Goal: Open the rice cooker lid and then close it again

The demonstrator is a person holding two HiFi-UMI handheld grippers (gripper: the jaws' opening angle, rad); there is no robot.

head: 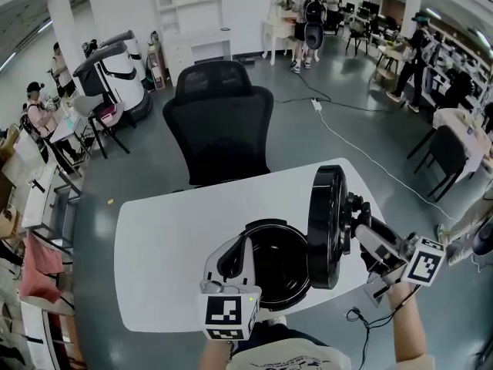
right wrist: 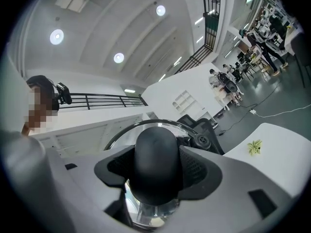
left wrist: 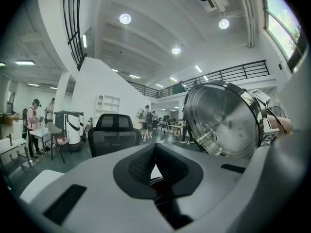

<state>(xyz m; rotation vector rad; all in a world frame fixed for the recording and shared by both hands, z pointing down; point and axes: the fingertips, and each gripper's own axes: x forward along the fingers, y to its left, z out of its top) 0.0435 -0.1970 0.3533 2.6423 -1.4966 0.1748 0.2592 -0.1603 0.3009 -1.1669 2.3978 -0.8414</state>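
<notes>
head view: looks down on rice cooker [head: 262, 227], lid up, black pot inside open to view.
l gripper [left wrist: 155, 150]: nearest the person, at cooker's near-left edge. pads together at the tips, nothing clamped btwn them. cooker's dark rim shows just under them in left gripper view.
rice cooker: sits on white table [head: 169, 237], which spreads mostly to cooker's left and beyond it.
lid [head: 329, 222]: open, upright on cooker's right side, edge-on to head view. in left gripper view the lid [left wrist: 223, 120] shows its shiny steel inner face.
lid handle [right wrist: 156, 164]: black rounded knob on lid's outer face, the side away from the pot.
r gripper [head: 358, 226]: right of cooker, reaches in behind the lid. jaws wide and clamped on lid handle, one pad each side.
green bit [right wrist: 253, 147]: small leafy thing on table, well apart from cooker. too small to tell more.
office chair [head: 219, 122]: black mesh, just beyond table, behind cooker.
cable [head: 347, 140]: white, on grey floor beyond cooker, to the right.
people [head: 308, 10]: standing far behind cooker by desks; others far to cooker's left.
</notes>
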